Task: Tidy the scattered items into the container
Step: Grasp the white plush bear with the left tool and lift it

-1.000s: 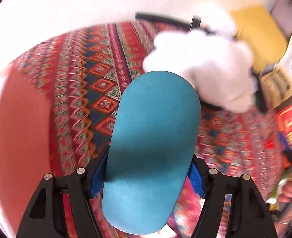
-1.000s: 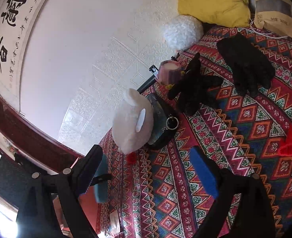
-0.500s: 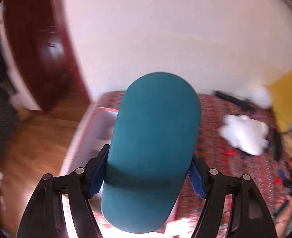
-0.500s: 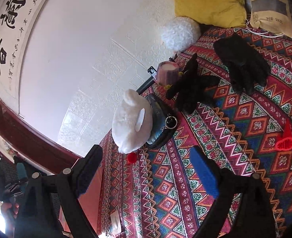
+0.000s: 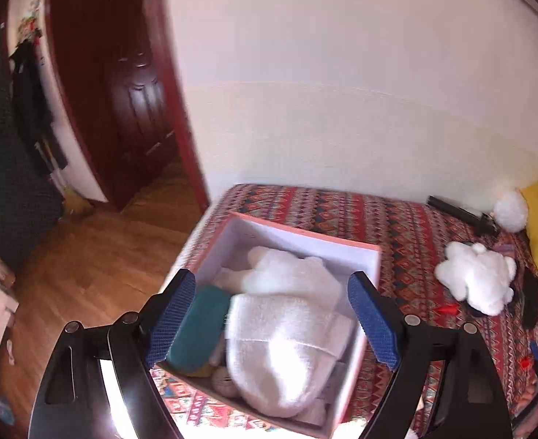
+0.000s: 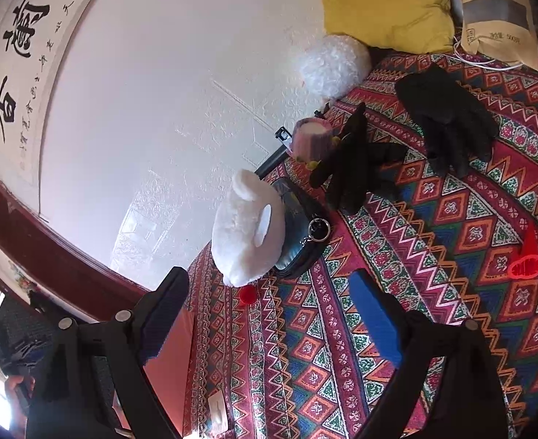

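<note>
A pink cardboard box sits at the near corner of the patterned bedspread. Inside it lie a teal case, a white knit hat and a white plush. My left gripper is open and empty above the box. My right gripper is open and empty above the spread. Scattered beyond it are a white plush toy, a black pouch, black gloves, a pink cup and a red clip.
A yellow pillow, a white fluffy ball and a paper bag lie by the wall. A second white plush shows in the left wrist view. Wooden floor and a dark door lie left of the bed.
The left gripper swung from the bedspread to above the box, opened, and let go of the teal case, which now lies in the box. The right gripper has barely moved.
</note>
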{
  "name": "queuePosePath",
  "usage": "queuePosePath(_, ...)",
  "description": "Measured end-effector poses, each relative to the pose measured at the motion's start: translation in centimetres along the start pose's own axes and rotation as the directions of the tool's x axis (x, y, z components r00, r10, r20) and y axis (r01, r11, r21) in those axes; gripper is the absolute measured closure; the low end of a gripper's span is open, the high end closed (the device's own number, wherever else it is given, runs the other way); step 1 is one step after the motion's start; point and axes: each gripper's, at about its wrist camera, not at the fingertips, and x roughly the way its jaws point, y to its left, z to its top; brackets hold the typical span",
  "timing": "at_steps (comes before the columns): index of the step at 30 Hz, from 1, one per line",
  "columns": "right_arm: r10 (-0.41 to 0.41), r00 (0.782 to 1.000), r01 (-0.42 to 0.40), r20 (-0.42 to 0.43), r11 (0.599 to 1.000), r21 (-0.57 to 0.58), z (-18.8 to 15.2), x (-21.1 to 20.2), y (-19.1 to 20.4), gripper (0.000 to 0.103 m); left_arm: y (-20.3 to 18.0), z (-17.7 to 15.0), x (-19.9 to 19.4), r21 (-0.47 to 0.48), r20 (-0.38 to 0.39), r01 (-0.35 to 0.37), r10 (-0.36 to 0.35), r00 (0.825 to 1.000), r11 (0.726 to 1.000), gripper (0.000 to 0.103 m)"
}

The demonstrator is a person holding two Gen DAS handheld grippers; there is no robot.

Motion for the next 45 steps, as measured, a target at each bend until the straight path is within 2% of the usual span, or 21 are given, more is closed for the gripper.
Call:
queuePosePath(3,0.004,1.000,-0.004,0.019,0.999,0.039,0.5,-0.6,-0.9,0.013,-5.8,0.0,1.0,0.069,-0.011,0.069,-0.069,0.998,0.995,0.018)
queuePosePath(6,0.011,1.000,-0.014,0.029,0.997,0.080,0.9,-0.9,-1.7,0.012,-13.4,-0.4,2.3,0.147,-0.038,0.163,-0.160,0.986,0.975,0.018)
queuePosePath(10,0.004,0.999,-0.008,0.032,0.991,0.133,1.4,-1.2,-3.0,0.011,-24.5,-2.7,5.3,0.212,-0.109,0.319,-0.302,0.947,0.924,0.018)
queuePosePath(12,0.016,0.999,-0.021,0.033,0.986,0.167,1.8,-1.5,-3.8,0.011,-30.6,-4.6,7.1,0.281,-0.135,0.334,-0.308,0.942,0.900,0.018)
queuePosePath(14,0.032,0.999,-0.040,0.043,0.979,0.200,2.4,-2.0,-4.7,0.011,-36.8,-7.5,8.6,0.415,-0.104,0.256,-0.234,0.967,0.873,0.018)
queuePosePath(16,0.034,0.997,-0.047,0.064,0.973,0.226,3.0,-2.6,-5.6,0.010,-42.5,-10.9,9.6,0.581,-0.007,0.124,-0.148,0.989,0.804,0.018)
queuePosePath(17,0.031,0.997,-0.048,0.076,0.970,0.239,3.3,-2.9,-6.1,0.010,-44.7,-12.7,10.1,0.650,0.066,0.042,-0.111,0.992,0.759,0.018)
queuePosePath(19,0.035,0.996,-0.057,0.086,0.964,0.261,3.7,-3.2,-6.8,0.010,-47.9,-15.8,11.9,0.728,0.196,-0.116,-0.044,0.980,0.675,0.017)
queuePosePath(21,0.048,0.995,-0.070,0.085,0.955,0.288,3.8,-3.2,-7.4,0.009,-49.3,-17.0,14.3,0.746,0.232,-0.191,0.019,0.973,0.639,0.017)
queuePosePath(22,0.056,0.995,-0.078,0.082,0.952,0.296,3.8,-3.2,-7.6,0.009,-49.5,-16.9,15.6,0.741,0.237,-0.215,0.052,0.970,0.636,0.017)
queuePosePath(25,0.076,0.995,-0.093,0.068,0.951,0.296,4.0,-2.7,-7.5,0.008,-49.3,-15.1,18.7,0.697,0.231,-0.258,0.131,0.964,0.669,0.017)
queuePosePath(26,0.080,0.995,-0.095,0.062,0.952,0.291,4.0,-2.5,-7.4,0.008,-49.1,-14.3,19.4,0.686,0.225,-0.258,0.139,0.965,0.681,0.005)
queuePosePath(27,0.086,0.995,-0.098,0.055,0.953,0.287,4.0,-2.3,-7.2,0.008,-48.9,-13.6,19.9,0.682,0.218,-0.249,0.134,0.967,0.688,0.000)
queuePosePath(28,0.096,0.994,-0.105,0.046,0.953,0.284,3.9,-2.0,-7.0,0.008,-48.7,-13.0,20.3,0.689,0.200,-0.218,0.108,0.974,0.692,0.000)
queuePosePath(29,0.105,0.994,-0.111,0.038,0.953,0.281,3.8,-1.8,-6.8,0.008,-48.5,-12.4,20.5,0.697,0.167,-0.165,0.065,0.984,0.698,0.008)
queuePosePath(30,0.114,0.993,-0.118,0.029,0.955,0.272,3.8,-1.5,-6.5,0.008,-48.1,-11.8,20.6,0.698,0.130,-0.110,0.026,0.991,0.708,0.026)
queuePosePath(34,0.125,0.992,-0.125,0.011,0.965,0.231,3.7,-1.0,-5.5,0.008,-46.3,-8.9,18.7,0.659,0.026,0.039,-0.074,0.997,0.751,0.035)
queuePosePath(37,0.122,0.993,-0.121,0.011,0.967,0.223,3.5,-1.0,-5.4,0.008,-42.8,-6.3,14.8,0.606,-0.001,0.134,-0.167,0.986,0.784,0.036)
queuePosePath(40,0.118,0.993,-0.117,0.008,0.968,0.223,3.3,-1.1,-5.4,0.008,-37.2,-3.0,9.6,0.496,-0.003,0.226,-0.259,0.966,0.838,0.036)
queuePosePath(42,0.113,0.994,-0.113,0.011,0.969,0.218,3.2,-1.2,-5.3,0.008,-32.2,-0.6,5.9,0.392,0.012,0.285,-0.314,0.949,0.875,0.036)
queuePosePath(45,0.103,0.995,-0.102,0.007,0.972,0.212,2.9,-1.1,-5.1,0.008,-23.9,2.2,0.9,0.231,0.056,0.364,-0.386,0.921,0.902,0.036)
